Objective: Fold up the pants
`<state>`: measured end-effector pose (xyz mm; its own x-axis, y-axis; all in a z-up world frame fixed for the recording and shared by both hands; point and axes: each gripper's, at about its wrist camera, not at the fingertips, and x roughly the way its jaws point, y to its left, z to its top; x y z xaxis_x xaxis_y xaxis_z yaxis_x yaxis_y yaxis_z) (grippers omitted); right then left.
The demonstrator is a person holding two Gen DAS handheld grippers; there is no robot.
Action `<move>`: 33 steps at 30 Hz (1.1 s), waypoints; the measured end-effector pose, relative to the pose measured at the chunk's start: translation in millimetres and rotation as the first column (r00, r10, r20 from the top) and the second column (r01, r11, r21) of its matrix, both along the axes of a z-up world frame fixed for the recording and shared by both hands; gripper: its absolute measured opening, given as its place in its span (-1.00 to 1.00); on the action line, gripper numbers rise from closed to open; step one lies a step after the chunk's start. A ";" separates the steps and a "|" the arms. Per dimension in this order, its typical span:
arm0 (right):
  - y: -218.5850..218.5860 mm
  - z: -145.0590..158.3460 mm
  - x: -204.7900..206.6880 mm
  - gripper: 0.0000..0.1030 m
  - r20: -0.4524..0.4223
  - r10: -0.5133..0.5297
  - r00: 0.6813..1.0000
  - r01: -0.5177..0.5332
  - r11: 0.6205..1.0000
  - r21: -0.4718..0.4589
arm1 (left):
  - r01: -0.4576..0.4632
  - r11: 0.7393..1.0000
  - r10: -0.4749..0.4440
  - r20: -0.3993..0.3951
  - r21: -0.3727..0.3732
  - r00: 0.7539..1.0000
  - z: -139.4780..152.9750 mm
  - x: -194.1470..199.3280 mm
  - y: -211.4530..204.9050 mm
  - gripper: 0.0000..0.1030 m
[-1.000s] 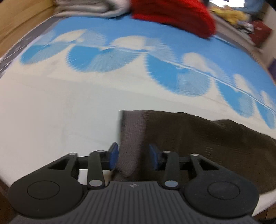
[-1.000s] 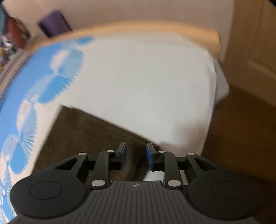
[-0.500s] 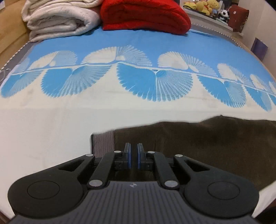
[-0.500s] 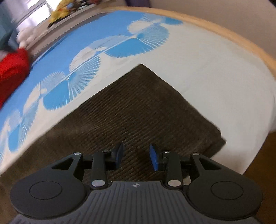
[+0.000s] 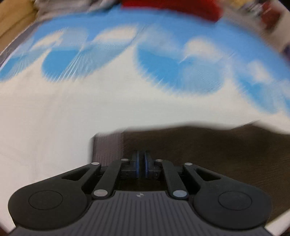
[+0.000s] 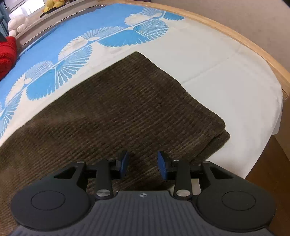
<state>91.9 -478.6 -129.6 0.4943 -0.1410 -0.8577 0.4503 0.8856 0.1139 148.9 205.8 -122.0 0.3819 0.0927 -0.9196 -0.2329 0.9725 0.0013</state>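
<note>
Spread wide across both views, a bed [image 6: 226, 76] with a white sheet and a blue fan-patterned cover [image 6: 54, 41], wooden frame [image 6: 253, 47] curving along the 1 to 3 o'clock edge of the right wrist view. Lying flat on the white part, brown ribbed pants [image 6: 126, 101], folded over once so two layers show at the corner toward 4 o'clock; in the left wrist view the same pants [image 5: 208, 150] filling the lower right, a paler grey band [image 5: 107, 147] at their left end toward 7 o'clock. Heavily blurred, that left view. At 12 o'clock there, a red blanket [image 5: 181, 7]; in the right view, the red blanket [image 6: 7, 52] at 9 o'clock and a white plush toy [image 6: 17, 22] at 10 o'clock. Low over the pants, left gripper [image 5: 141, 164], jaws drawn fully together, whether cloth is pinched between the blue pads hidden by blur. Right gripper [image 6: 143, 164] above the near edge of the pants, jaws parted, having just widened, pads clear of the cloth, nothing gripped
</note>
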 end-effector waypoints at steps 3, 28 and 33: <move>5.0 0.4 -0.9 -0.28 0.017 0.003 1.000 -0.003 0.999 -0.033 | -0.029 1.000 0.028 0.049 0.008 0.998 12.1 -3.2 -6.8 -0.95; 205.2 -3.4 143.6 -0.28 0.034 0.412 0.911 -0.411 0.911 -0.038 | 0.392 0.920 -0.372 0.330 0.004 0.868 19.6 41.5 -172.5 -0.86; 199.7 -1.6 137.9 -0.28 0.035 0.411 0.911 -0.410 0.912 -0.028 | 0.545 0.837 -0.539 0.230 0.045 0.810 -18.0 67.4 -229.2 -0.86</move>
